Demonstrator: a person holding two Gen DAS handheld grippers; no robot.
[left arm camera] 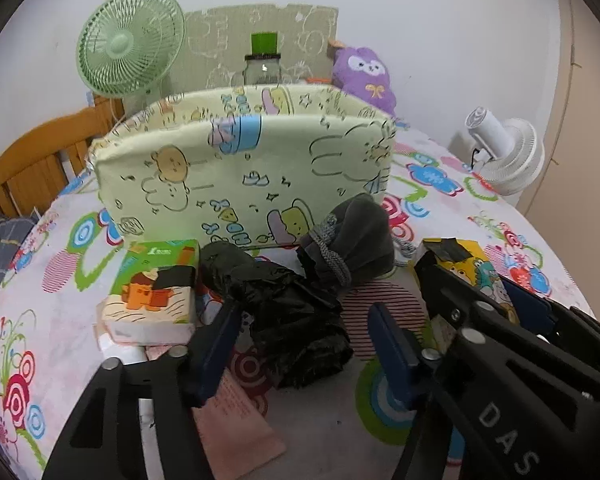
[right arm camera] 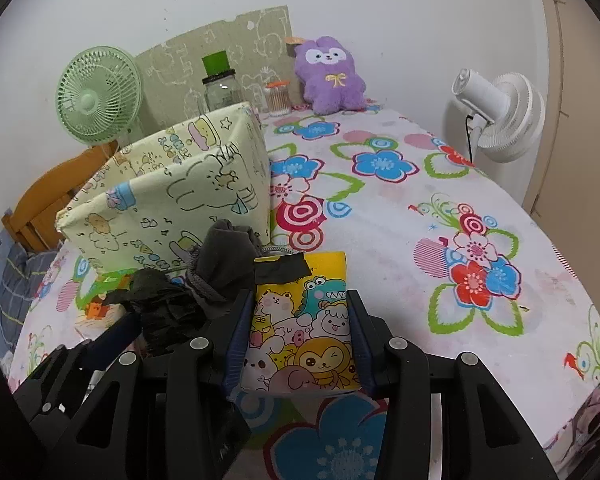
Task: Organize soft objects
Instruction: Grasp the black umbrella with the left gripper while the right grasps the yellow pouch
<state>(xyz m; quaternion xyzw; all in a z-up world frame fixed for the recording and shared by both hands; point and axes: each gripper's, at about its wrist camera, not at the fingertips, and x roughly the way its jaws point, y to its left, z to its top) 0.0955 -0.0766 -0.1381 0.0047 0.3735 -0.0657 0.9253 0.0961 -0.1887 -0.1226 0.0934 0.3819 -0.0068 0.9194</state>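
A crumpled black plastic bag [left arm camera: 296, 320] lies on the flowered cloth between the fingers of my left gripper [left arm camera: 304, 308]. The left pad touches it and a gap shows at the right pad, so the jaws are open. My right gripper [right arm camera: 299, 298] is shut on a yellow cartoon tissue pack [right arm camera: 300, 320], a pad pressing on each side; the same pack [left arm camera: 472, 268] shows at the right of the left wrist view. A grey drawstring pouch [left arm camera: 356, 240] rests just behind the bag, against the pale green fabric box [left arm camera: 240, 168]. A green tissue pack [left arm camera: 156, 292] lies to the left.
A pink packet [left arm camera: 240, 420] lies under my left gripper. At the back stand a green fan [right arm camera: 96, 96], a glass jar [right arm camera: 220, 88], a swab jar [right arm camera: 278, 98] and a purple plush [right arm camera: 328, 76]. A white fan [right arm camera: 496, 112] stands right, a wooden headboard [left arm camera: 40, 152] left.
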